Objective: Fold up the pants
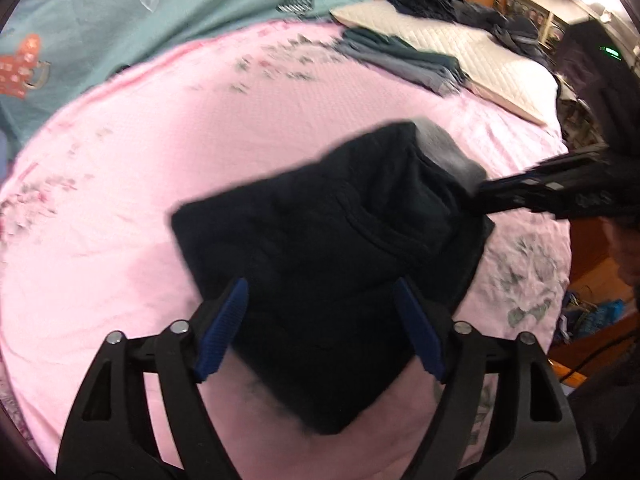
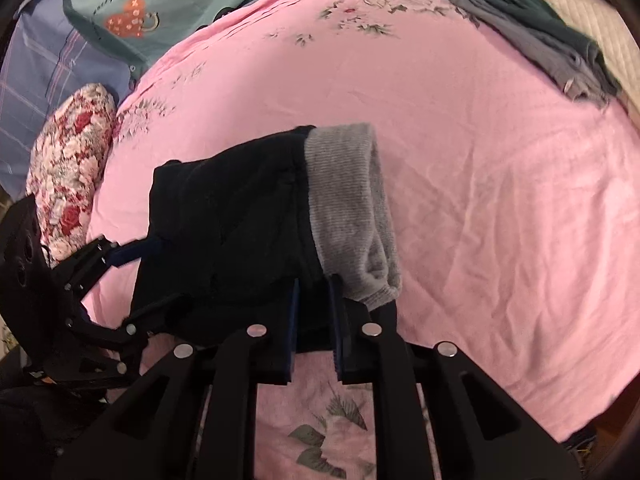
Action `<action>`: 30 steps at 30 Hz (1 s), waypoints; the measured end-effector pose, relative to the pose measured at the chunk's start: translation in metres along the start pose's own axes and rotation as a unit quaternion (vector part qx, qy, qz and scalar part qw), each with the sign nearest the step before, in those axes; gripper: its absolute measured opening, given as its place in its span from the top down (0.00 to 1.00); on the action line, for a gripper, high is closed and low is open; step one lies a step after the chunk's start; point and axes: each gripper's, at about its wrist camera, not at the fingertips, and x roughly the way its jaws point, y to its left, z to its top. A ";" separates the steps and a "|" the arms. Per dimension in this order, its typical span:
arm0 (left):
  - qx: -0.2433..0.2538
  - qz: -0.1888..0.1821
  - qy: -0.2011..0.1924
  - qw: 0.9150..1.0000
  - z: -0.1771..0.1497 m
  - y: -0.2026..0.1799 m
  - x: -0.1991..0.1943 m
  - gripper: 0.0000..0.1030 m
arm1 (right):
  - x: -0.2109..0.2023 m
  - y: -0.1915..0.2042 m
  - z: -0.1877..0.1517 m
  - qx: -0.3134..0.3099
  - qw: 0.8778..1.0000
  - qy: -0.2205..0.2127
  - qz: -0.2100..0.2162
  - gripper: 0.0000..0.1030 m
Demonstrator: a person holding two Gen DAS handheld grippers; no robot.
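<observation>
**Ana:** Blue pads sat closest to the lens. The left tongs [image 1: 320, 320] were spread wide, with the dark pants [image 1: 332, 240] lying between and under the two fingers but not pinched by them. The right tongs [image 2: 314, 312] were drawn nearly together and clamped on the near edge of the pants, just beside the grey ribbed band [image 2: 352, 208].

**Ben:** So where did the pants sit?

**Ana:** Directly ahead of both tongs, as a compact folded bundle on the pink sheet [image 2: 500, 200] of the bed. Whether the right-hand end rested fully on the sheet or hung slightly lifted, I could not tell.

**Ben:** How would you have finished the step well?

**Ana:** My judgement: the fold looked close to done. I would have kept the right tongs' hold low and steady, set the grey band square over the dark layers, and pressed the stack flat with the open left tongs before letting go, so nothing sprang open. Thick knit like that probably wants to unroll.

**Ben:** Anything farther out?

**Ana:** Well beyond the tongs lay a stack of folded grey and green clothes [image 2: 552, 44]. Off to the left of the right tongs sat a floral pillow [image 2: 72, 160], with a teal cover [image 1: 120, 12] past the sheet.
</observation>
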 end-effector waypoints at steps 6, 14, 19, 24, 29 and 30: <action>-0.063 0.022 -0.001 0.998 0.015 0.032 0.003 0.20 | -0.030 0.020 0.001 -0.051 0.998 -0.036 -0.010 0.77; -0.049 0.047 0.036 0.997 0.013 0.025 0.033 0.20 | 0.017 0.033 -0.006 -0.095 0.995 0.006 -0.033 0.77; -0.080 0.036 0.056 0.995 0.003 0.038 0.047 0.14 | 0.025 0.015 -0.016 -0.067 0.998 0.007 -0.004 0.78; -0.074 0.053 0.043 0.995 0.010 0.042 0.028 0.14 | -0.002 0.027 -0.004 -0.084 0.996 0.003 -0.007 0.74; -0.115 0.058 0.034 0.991 0.020 0.062 0.017 0.10 | -0.045 0.014 0.014 -0.078 0.994 -0.068 -0.022 0.40; -0.130 0.059 0.036 0.989 0.021 0.069 0.020 0.10 | -0.048 0.005 0.023 -0.071 0.995 -0.072 -0.015 0.34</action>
